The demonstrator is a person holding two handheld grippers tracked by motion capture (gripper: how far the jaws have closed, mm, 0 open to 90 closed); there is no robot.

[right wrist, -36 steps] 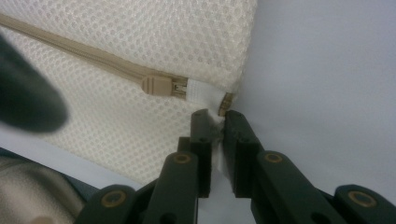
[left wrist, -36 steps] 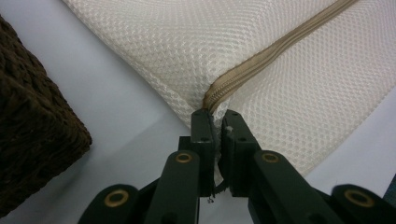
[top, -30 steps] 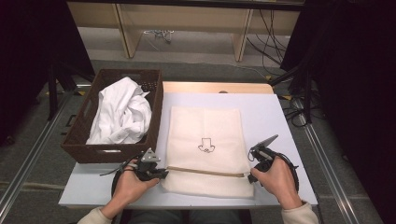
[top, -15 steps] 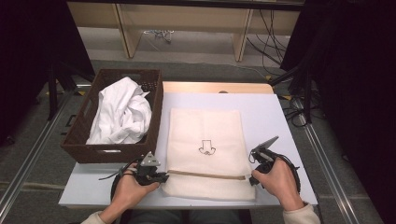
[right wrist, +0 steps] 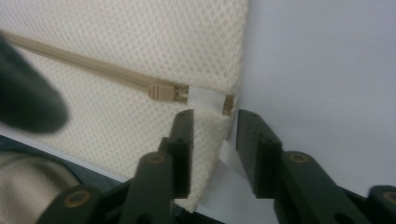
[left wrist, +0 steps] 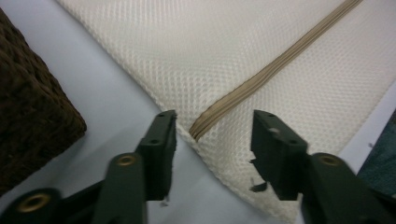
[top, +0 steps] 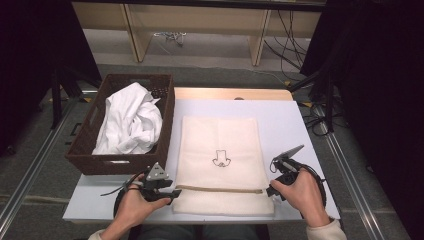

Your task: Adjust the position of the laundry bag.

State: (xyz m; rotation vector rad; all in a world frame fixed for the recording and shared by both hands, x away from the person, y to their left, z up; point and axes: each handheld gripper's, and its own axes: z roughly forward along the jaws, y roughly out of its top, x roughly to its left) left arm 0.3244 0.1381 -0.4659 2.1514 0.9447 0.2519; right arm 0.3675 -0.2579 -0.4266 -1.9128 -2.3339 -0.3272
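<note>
Mesh bag (top: 220,150) flat between both grippers (top: 172,192) (top: 272,187) — jaws just parted, its corners unpinched.

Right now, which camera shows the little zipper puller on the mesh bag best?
The right gripper view: the zipper puller sits close and sharp, just above the right claw, at the mesh bag's edge. The left gripper view shows the zipper's other end, not the puller. In the high view the zipper is a thin tan line, the puller too small to tell.

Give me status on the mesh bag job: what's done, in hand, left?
Done: mesh bag lies flat on the table, zipper run nearly to its right end. In hand: both grippers, left and right, have just been opening at the bag's corners; pads aren't pressing. Left: white laundry sits in the basket.
</note>
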